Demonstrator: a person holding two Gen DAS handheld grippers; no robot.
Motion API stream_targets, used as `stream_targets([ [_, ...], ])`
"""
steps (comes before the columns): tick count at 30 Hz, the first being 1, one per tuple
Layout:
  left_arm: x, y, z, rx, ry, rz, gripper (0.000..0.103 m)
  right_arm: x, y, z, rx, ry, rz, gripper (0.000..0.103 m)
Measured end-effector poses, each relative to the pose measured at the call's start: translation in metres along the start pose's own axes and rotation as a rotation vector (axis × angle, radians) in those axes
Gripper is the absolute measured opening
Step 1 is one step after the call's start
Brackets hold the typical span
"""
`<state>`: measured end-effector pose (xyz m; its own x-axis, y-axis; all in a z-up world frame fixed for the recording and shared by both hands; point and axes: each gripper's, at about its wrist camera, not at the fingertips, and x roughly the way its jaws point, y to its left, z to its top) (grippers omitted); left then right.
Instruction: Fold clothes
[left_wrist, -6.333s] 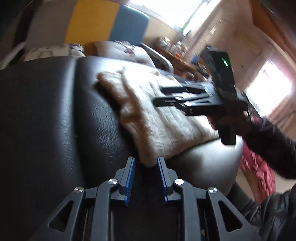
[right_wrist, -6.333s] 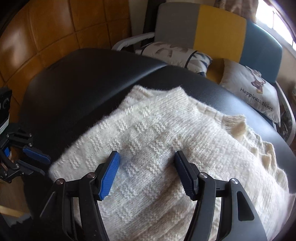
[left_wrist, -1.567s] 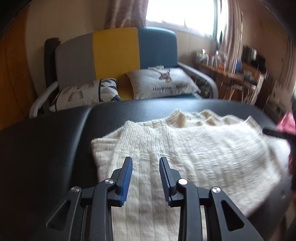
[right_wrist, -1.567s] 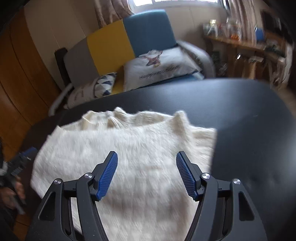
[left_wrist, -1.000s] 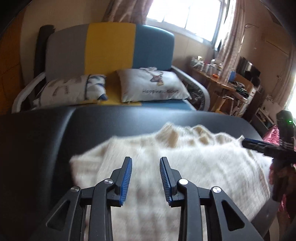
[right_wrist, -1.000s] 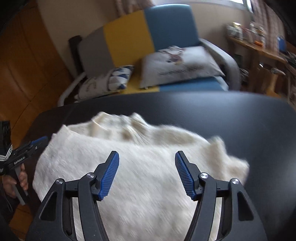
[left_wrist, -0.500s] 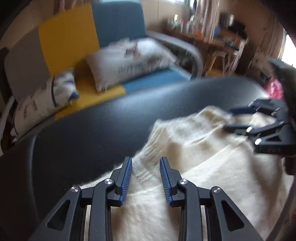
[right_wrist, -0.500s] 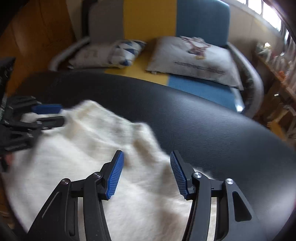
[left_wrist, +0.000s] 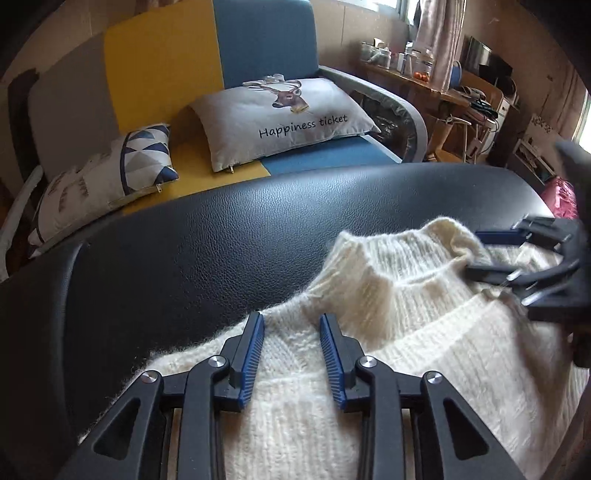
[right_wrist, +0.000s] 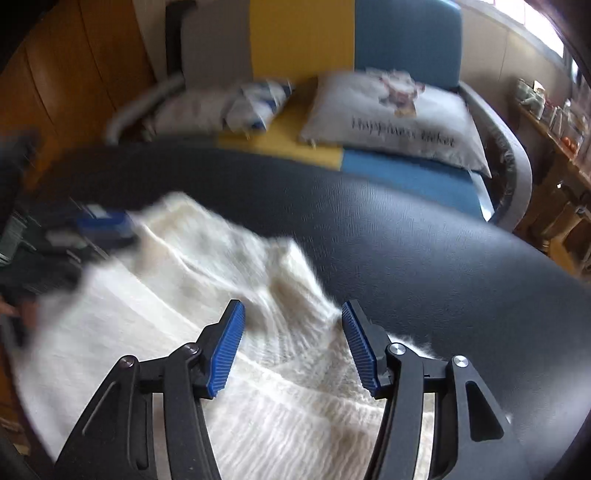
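One sweater (left_wrist: 424, 332), two hand-held grippers (left_wrist: 291, 350) (right_wrist: 293, 343)

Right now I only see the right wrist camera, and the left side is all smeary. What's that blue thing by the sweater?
Observer: That's the left gripper. Its own camera shows it sharp: it's open, with its fingers over the sweater near the fuzzy edge.
Operator: Where's my gripper, then?
Observer: The right gripper is open, with one finger on each side of the sweater's ribbed collar.
Operator: And what's the picture on that pillow?
Observer: The grey pillow has a deer's head with antlers on it.
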<state>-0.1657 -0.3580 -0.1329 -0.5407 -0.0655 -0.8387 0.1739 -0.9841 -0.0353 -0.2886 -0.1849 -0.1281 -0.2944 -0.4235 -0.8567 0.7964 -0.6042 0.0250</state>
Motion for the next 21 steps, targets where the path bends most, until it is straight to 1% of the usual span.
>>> stream_targets([
  [1,-0.004,0.001,-0.002,-0.004,-0.006,-0.002,0.032,-0.001,0.0,0.0,-0.003,-0.019,-0.009,0.062],
  [2,-0.009,0.003,-0.004,-0.007,-0.012,-0.004,0.032,-0.003,-0.002,0.001,0.015,-0.015,-0.006,0.063],
  [3,-0.013,0.004,-0.005,-0.011,-0.018,-0.006,0.032,-0.01,-0.005,-0.001,0.038,-0.023,0.006,0.063],
  [5,-0.031,0.006,-0.015,-0.002,-0.061,0.007,0.032,-0.033,-0.013,-0.009,0.08,-0.066,0.041,0.063],
  [7,-0.052,0.012,-0.03,-0.014,-0.101,0.0,0.032,-0.058,-0.022,-0.022,0.142,-0.098,0.098,0.063],
  [8,-0.063,0.015,-0.037,-0.022,-0.121,-0.006,0.032,-0.071,-0.024,-0.036,0.167,-0.108,0.098,0.063],
  [11,-0.096,0.037,-0.07,-0.107,-0.164,-0.033,0.032,-0.11,-0.03,-0.079,0.241,-0.136,0.1,0.064],
  [13,-0.118,0.06,-0.099,-0.216,-0.183,-0.092,0.032,-0.136,-0.032,-0.109,0.289,-0.155,0.095,0.066],
  [15,-0.136,0.086,-0.132,-0.352,-0.187,-0.153,0.032,-0.154,-0.023,-0.14,0.336,-0.17,0.08,0.066],
  [18,-0.153,0.095,-0.171,-0.404,-0.178,-0.133,0.033,-0.167,-0.004,-0.178,0.401,-0.189,0.076,0.066],
  [21,-0.168,0.101,-0.208,-0.442,-0.166,-0.103,0.033,-0.169,0.018,-0.201,0.431,-0.197,0.053,0.066],
])
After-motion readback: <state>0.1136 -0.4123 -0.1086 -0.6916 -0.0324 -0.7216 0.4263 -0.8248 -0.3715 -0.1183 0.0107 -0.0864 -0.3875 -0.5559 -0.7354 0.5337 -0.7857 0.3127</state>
